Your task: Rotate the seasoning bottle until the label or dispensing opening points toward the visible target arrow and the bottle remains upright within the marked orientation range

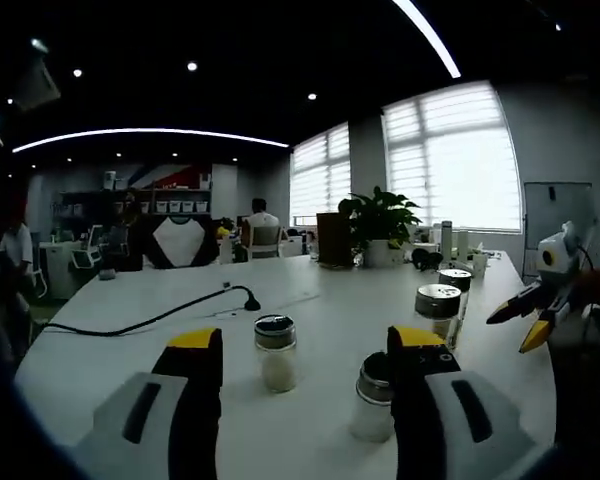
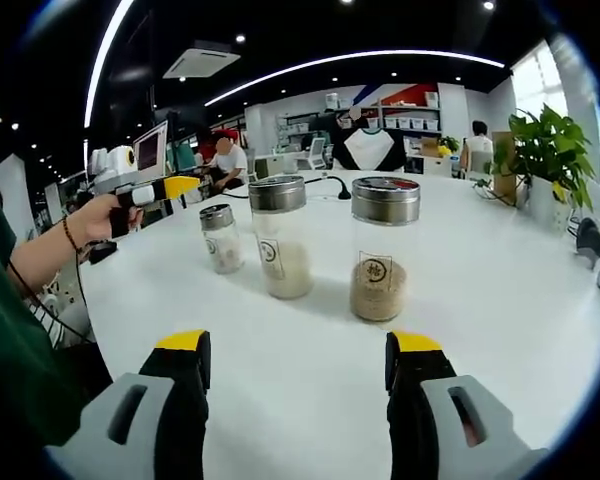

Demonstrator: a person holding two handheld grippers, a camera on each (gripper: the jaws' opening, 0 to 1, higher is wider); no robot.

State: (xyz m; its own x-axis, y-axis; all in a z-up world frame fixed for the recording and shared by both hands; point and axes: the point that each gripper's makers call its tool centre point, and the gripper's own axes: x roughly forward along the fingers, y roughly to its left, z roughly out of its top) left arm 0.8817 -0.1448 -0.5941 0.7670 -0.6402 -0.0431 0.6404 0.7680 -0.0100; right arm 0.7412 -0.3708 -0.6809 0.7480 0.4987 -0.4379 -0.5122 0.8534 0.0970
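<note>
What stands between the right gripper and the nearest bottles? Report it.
Nothing visible: only bare table lies between the open right gripper and the tan-filled bottle or the white-filled bottle.

Three bottles are set on the counter (image 2: 500, 290) in the right gripper view: a small bottle (image 2: 220, 238) at left, a taller bottle (image 2: 281, 236) at centre, a third bottle (image 2: 383, 247) at right. The left tool (image 2: 170, 189), held in a hand (image 2: 98, 220), is seen left of the small bottle. A potted plant (image 2: 546, 160) is placed behind, far right. The right tool (image 2: 295, 365) is positioned before the bottles, apart from them
</note>
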